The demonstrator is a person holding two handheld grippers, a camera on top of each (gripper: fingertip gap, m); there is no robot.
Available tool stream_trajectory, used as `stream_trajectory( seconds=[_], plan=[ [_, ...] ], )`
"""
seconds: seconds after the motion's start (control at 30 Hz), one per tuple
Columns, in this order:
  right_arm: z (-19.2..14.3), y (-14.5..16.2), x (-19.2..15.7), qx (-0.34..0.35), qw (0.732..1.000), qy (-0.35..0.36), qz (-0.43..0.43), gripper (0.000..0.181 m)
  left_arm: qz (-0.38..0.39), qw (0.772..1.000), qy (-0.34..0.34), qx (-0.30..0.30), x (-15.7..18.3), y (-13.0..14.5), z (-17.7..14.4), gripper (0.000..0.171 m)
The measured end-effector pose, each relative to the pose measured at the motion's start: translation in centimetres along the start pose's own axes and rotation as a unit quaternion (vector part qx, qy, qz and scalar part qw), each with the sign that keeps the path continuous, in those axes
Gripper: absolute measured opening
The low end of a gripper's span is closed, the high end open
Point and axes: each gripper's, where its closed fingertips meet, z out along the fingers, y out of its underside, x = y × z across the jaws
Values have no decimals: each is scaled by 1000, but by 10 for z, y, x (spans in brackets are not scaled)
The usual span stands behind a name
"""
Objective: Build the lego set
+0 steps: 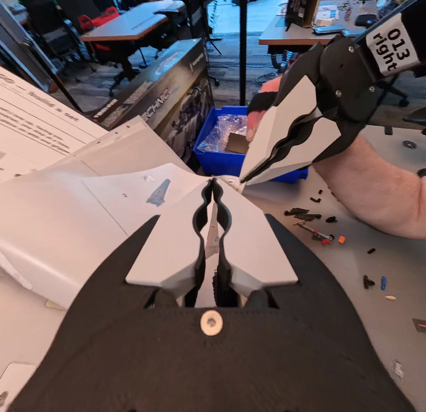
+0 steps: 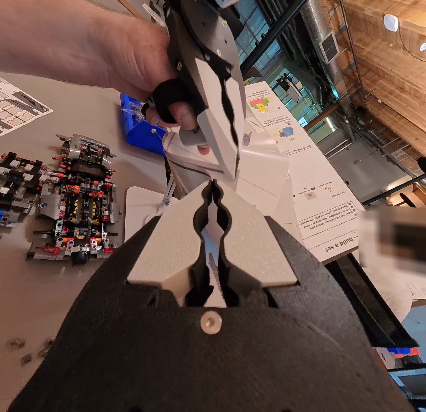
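An open instruction booklet [image 1: 138, 204] lies at the left, and one of its pages curls up to a peak. My left gripper [image 1: 212, 181] is shut, its tips pinching the top edge of that page. My right gripper [image 1: 242, 181] is shut just to the right of it, tips on the same page's corner. In the right wrist view my right gripper [image 2: 213, 181] is shut against the bent page [image 2: 196, 167], and the left gripper [image 2: 235, 176] comes down from above, tips almost touching mine. A partly built lego car [image 2: 78, 193] lies on the grey table [image 2: 92, 114].
A blue bin [image 1: 219, 161] with plastic bags stands behind the booklet, next to the set's box [image 1: 161, 96]. Loose small pieces [image 1: 304, 214] lie at the right. A printed card [image 2: 322, 204] and a sticker sheet [image 2: 18, 105] lie on the table. A person's hands hold both grippers. Both grippers' tips are close together, under 4 cm apart. The partly built lego car [image 2: 78, 193] is about equally far from each gripper, around 30 cm.
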Motion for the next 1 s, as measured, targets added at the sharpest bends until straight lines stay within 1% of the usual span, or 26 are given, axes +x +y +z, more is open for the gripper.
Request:
stream_trajectory(
  seconds=[0.07, 0.1, 0.17, 0.23, 0.33, 0.43, 0.53, 0.6, 0.7, 0.73, 0.83, 0.93, 0.97, 1.0],
  plan=[
    [-1, 1, -1, -7, 1000, -4, -1, 0, 11, 999, -39, 22, -7, -6, -11, 0],
    [-1, 2, -2, -10, 1000, -9, 0, 0, 17, 997, -67, 40, -13, -10, -22, 0],
    [-2, 3, -6, -17, 1000, -19, 0, 0, 21, 987, -136, 84, -26, -16, -54, 0],
    [-1, 3, -9, -24, 999, -27, -3, 0, 8, 971, -200, 127, -41, -14, -96, 0],
    [1, 2, -16, -30, 999, -42, -7, 0, -42, 942, -269, 194, -60, 2, -158, 0],
    [1, 2, -21, -41, 998, -51, -12, 0, -81, 917, -331, 208, -79, 39, -202, 0],
    [-1, 1, -20, -48, 998, -49, -13, 0, -122, 902, -358, 206, -89, 77, -223, 0],
    [-3, 1, -19, -50, 998, -46, -13, 0, -132, 890, -388, 198, -95, 98, -237, 0],
    [-4, 2, -17, -57, 997, -44, -15, 0, -155, 867, -428, 201, -101, 121, -259, 1],
    [-5, 3, -17, -60, 997, -44, -15, 0, -154, 859, -445, 201, -101, 126, -267, 8],
    [-4, 9, -18, -76, 996, -46, -16, 0, -122, 839, -492, 196, -93, 124, -285, 17],
    [-4, 12, -19, -87, 995, -47, -19, 0, -49, 828, -529, 178, -72, 103, -291, 18],
    [-4, 12, -19, -89, 995, -47, -21, 0, -24, 831, -530, 165, -65, 95, -286, 18],
    [-5, 11, -20, -91, 994, -47, -23, 0, 1, 843, -515, 153, -57, 86, -274, 18]
  ],
)
